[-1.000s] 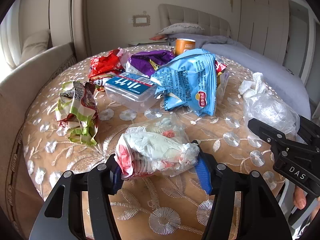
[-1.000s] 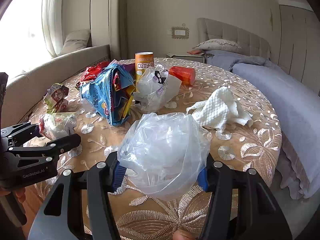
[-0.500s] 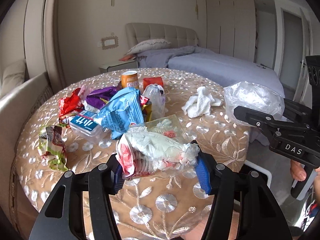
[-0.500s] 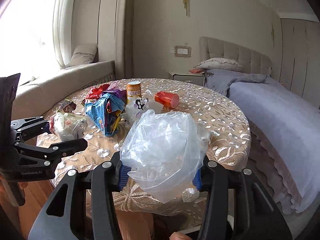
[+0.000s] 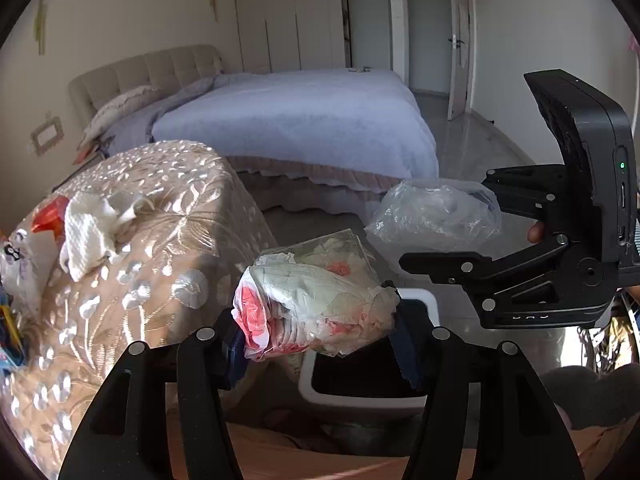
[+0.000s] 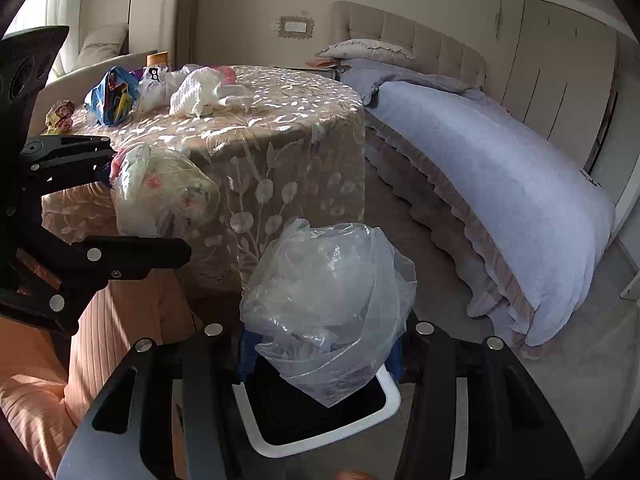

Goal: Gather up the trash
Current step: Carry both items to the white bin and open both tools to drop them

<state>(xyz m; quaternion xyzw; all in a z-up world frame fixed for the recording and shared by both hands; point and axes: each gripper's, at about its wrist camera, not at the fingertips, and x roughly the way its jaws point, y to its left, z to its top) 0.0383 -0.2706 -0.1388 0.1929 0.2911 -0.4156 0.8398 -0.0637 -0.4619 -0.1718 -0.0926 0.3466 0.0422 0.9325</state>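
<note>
The left wrist view took in a bedroom with a lilac-covered bed (image 5: 296,120) against a padded beige headboard, pale wardrobe doors behind it, and a round table under a tan cloth embroidered with silver flowers (image 5: 160,240) at the left; on that cloth lay a crumpled white paper towel (image 5: 92,232) beside a scrap of red-orange wrapper, with more litter cut off at the left edge. Low in the middle the left gripper (image 5: 320,344) was clamped on a crumpled clear wrapper stuffed with white and red paper (image 5: 316,304), its blue pads pressing the bundle from both sides; the bundle hung clear of the table, above a white-rimmed bin with a black liner (image 5: 308,376) that stood on the floor. To the right the black right gripper (image 5: 444,236) held a crumpled clear plastic bag (image 5: 436,220) between its two fingers, near the bundle but apart from it.

The right wrist view showed the same bed (image 6: 500,160) along the right and the clothed table (image 6: 280,152) in the middle, its top strewn with the white towel (image 6: 196,94), a blue crisp packet (image 6: 108,98), a white wrapper and an orange can at the back. The right gripper (image 6: 320,354) was closed on the clear bag (image 6: 328,300), which bulged up between the blue pads and hung over the white-rimmed bin (image 6: 320,436) directly below. At the left the left gripper (image 6: 132,204) gripped the white and red bundle (image 6: 160,188) in front of the hanging tablecloth, beside a person's peach ribbed sleeve (image 6: 120,320).
</note>
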